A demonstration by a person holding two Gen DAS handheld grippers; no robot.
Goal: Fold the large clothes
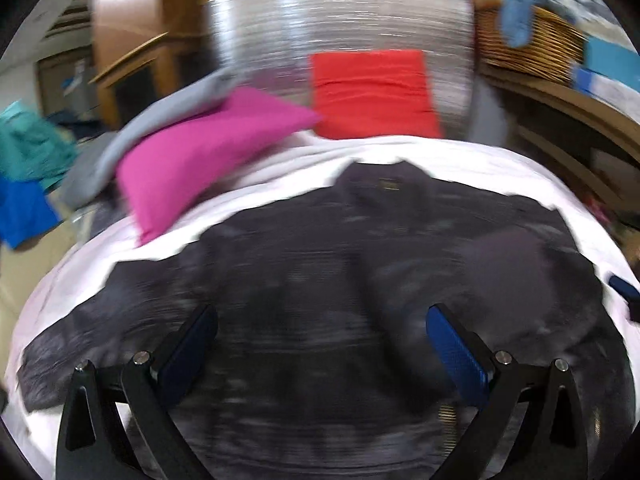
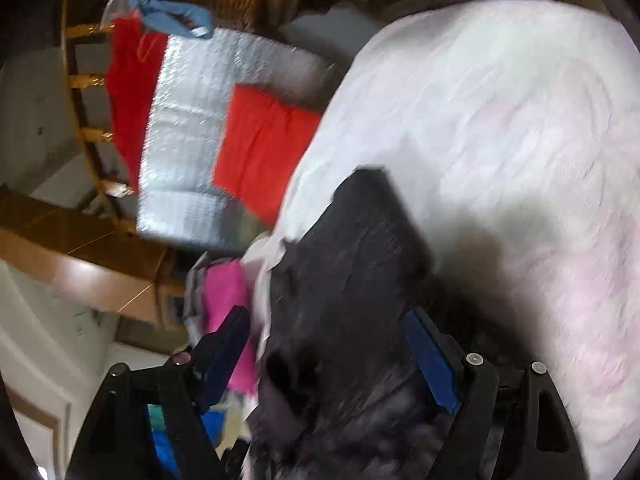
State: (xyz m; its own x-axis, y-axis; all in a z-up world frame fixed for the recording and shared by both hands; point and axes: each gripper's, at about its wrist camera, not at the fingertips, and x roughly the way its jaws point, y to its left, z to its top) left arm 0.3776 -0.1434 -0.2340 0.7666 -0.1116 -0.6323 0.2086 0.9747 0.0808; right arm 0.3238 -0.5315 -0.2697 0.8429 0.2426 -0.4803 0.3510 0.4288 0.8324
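A large dark grey shirt (image 1: 360, 280) lies spread flat on a white sheet (image 1: 460, 156), collar at the far side and sleeves out to both sides. My left gripper (image 1: 320, 320) is open above the shirt's lower middle and holds nothing. In the right wrist view one dark sleeve (image 2: 360, 260) of the shirt runs between the blue pads of my right gripper (image 2: 328, 328), which is open and hovers over it. Both views are motion-blurred.
A magenta folded garment (image 1: 200, 160) and grey ones (image 1: 132, 140) lie at the sheet's far left. A red folded garment (image 1: 372, 92) rests on a silver mat (image 1: 340, 20). A wicker basket (image 1: 532, 44) stands at the far right. Teal and blue clothes (image 1: 28, 172) lie at the left.
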